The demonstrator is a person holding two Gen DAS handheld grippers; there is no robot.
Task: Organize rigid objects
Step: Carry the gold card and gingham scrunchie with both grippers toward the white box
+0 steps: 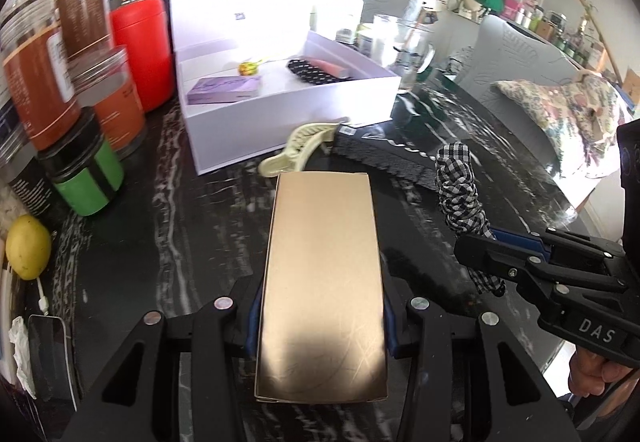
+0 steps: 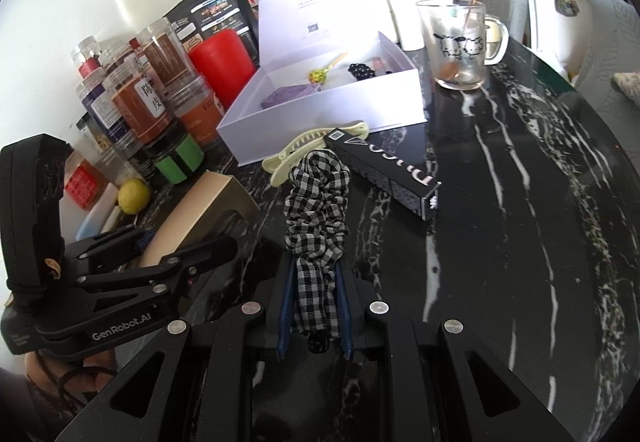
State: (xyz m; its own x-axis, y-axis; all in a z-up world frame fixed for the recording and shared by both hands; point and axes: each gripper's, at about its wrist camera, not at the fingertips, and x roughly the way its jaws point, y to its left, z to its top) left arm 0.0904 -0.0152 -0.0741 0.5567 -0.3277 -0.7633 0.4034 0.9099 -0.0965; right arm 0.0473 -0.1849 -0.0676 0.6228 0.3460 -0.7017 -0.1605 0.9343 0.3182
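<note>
Gold box [image 1: 322,282] sits clamped in the left gripper [image 1: 322,326], jaws partway open w/ pads pressed on its long sides, box held clear above the black marble table [image 2: 520,242] and sticking out fwd. Checked scrunchie [image 2: 316,213] is pinched in the right gripper [image 2: 314,306], jaws nearly closed on its tail end, rest of the fabric bunched up ahead of the fingers. The two grippers are side by side, close but apart.

Just ahead of both: cream hair claw [image 2: 308,153] lying flat, touching the front wall of the open white box [image 2: 320,109], & a long black carton [image 2: 384,169] angled beside it, one end near the claw. White box holds a purple item [image 1: 224,87], a small yellow-green piece [image 1: 248,67] and a dotted dark thing [image 1: 308,71]; middle of its floor is bare.

Left edge of the table is packed w/ jars [image 2: 144,81], a red canister [image 2: 220,65], a green-banded pot [image 2: 176,157], a lemon [image 2: 134,195]. Glass mug [image 2: 456,45] stands behind the box's right corner. Right half of the table, out to its curved edge, is open marble.
</note>
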